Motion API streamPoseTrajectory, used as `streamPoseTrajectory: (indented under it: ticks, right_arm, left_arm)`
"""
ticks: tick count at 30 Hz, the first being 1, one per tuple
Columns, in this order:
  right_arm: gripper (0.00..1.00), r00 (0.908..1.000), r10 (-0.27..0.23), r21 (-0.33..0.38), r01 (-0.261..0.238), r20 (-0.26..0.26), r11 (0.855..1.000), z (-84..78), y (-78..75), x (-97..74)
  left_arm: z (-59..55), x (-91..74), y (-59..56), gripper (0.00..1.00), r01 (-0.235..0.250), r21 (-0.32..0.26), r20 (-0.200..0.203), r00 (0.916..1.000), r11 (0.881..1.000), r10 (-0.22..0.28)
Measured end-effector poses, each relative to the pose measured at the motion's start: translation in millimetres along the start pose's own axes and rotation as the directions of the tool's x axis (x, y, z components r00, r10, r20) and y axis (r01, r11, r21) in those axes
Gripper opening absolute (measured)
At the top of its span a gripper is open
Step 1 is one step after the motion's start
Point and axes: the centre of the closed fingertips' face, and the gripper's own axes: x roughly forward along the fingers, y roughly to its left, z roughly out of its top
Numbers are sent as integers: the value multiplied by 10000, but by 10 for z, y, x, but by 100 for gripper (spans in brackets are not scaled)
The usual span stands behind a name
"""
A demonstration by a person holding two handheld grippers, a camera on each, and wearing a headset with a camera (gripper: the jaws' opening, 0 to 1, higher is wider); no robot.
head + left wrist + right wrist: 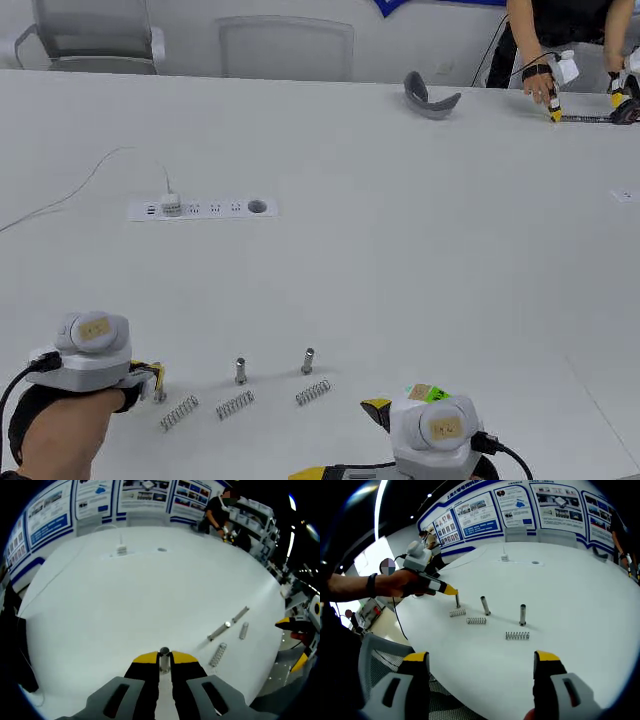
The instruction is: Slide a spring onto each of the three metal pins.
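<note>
Holding one upright pin (164, 663) at lower centre, the left gripper (164, 657) has its jaws clenched on it; the right gripper (481, 659) jaws are released, wide apart.

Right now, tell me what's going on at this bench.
A person works a gripper in each hand. The left gripper is shut on the leftmost pin, upright on the table. The right gripper is open, short of the three springs, which lie loose by the pins. No pin carries a spring.
</note>
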Motion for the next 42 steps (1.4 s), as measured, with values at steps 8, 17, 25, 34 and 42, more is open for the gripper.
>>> streamPoseTrajectory:
  ticks: [8,17,25,34,42]
  right_arm:
    - [87,10000,31,68,-31,-10,10000,-30,15,3]
    - [87,10000,30,67,-30,1,10000,-35,19,-3]
    - [87,10000,8,73,-8,11,10000,-41,14,-10]
    - [87,10000,-17,141,17,-13,9999,-56,6,-12]
    - [87,10000,-22,155,22,9,9999,-48,7,-3]
  left_arm:
    - [-44,-14,-13,7,9,252,-34,10000,9997,-8]
    - [-45,8,-10,7,-46,519,65,10000,9986,43]
    - [-20,20,-46,7,-73,702,165,9998,9975,62]
    - [-19,15,-49,8,-55,904,151,9999,9959,41]
    - [-26,39,-35,8,-13,990,99,10000,9951,3]
